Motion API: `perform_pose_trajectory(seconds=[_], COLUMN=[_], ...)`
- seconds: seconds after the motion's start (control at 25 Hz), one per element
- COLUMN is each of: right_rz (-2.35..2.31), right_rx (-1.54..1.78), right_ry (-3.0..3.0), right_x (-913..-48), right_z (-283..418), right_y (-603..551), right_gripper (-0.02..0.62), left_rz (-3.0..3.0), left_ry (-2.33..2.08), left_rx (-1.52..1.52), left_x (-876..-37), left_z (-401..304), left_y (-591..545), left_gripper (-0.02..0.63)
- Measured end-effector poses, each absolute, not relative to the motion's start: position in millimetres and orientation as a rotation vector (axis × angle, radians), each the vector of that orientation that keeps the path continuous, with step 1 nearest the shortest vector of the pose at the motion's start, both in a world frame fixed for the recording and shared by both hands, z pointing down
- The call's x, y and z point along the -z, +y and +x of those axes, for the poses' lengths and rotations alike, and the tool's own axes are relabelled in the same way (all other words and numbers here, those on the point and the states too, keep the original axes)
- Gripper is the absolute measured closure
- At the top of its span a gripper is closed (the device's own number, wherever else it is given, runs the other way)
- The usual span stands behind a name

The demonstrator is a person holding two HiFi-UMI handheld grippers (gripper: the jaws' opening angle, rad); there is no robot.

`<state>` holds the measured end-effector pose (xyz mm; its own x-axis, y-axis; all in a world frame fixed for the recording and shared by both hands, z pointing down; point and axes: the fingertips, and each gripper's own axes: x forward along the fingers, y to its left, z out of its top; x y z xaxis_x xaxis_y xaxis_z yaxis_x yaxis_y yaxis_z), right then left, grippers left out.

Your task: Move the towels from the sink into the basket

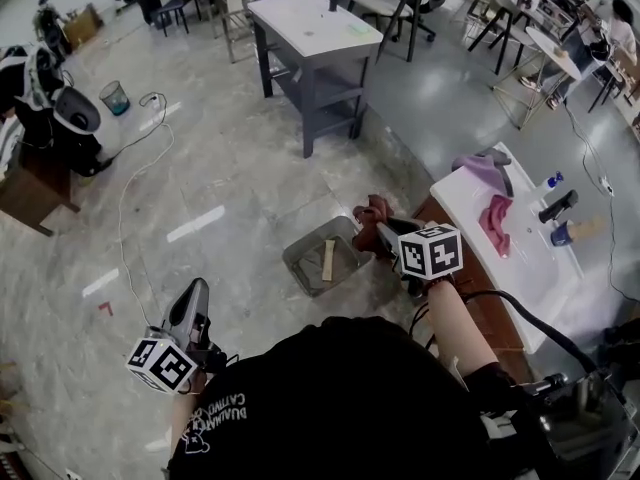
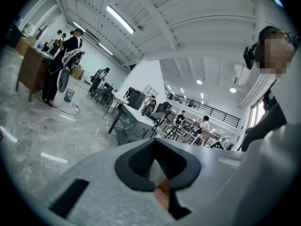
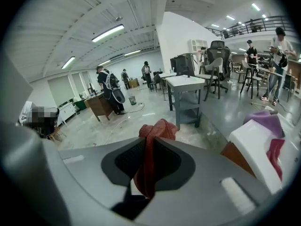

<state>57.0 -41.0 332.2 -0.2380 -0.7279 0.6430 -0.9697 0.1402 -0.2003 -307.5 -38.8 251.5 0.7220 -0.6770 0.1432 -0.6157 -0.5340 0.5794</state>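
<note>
Quick status from my end. The R gripper (image 3: 151,144) is pinching a rust-red cloth towel (image 3: 157,128). The jaws are clamped on a fold of it, w/ a bunched bit poking out past the tips and the rest hanging down between the pads. In the head view that towel (image 1: 370,211) sits right at the far corner of the grey rectangular mesh basket (image 1: 312,240) on the floor, between the basket and the white sink counter (image 1: 462,200). Can't tell how high above the basket it is. There's a pale strip (image 1: 327,260) lying inside the basket, no idea what it is.

2 more towels are on the sink: a pink one (image 1: 496,224) draped in the basin and a purple one (image 1: 480,171) bunched at the far end. Both also show at the right edge of the R gripper view, on the sink (image 3: 249,145).

The L gripper (image 2: 155,147) has its jaws pressed together w/ nothing in them. In the head view it (image 1: 196,290) is low on my left over bare marble floor, well apart from the basket.
</note>
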Motion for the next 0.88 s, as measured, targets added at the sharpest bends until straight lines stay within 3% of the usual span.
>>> perform_pose_trajectory(seconds=[0.48, 0.88], right_rz=[1.437, 1.339], right_rx=[-0.791, -0.865], right_ry=[-2.106, -2.124], right_x=[-335, -359], right_z=[-22, -41], right_y=[-54, -68], right_gripper=[0.532, 0.531], left_rz=[2.232, 2.194], left_ry=[-1.039, -0.996], left_rx=[0.132, 0.031], left_x=[-270, -298], left_z=[-349, -327], left_y=[-28, -39], left_gripper=[0.602, 0.603])
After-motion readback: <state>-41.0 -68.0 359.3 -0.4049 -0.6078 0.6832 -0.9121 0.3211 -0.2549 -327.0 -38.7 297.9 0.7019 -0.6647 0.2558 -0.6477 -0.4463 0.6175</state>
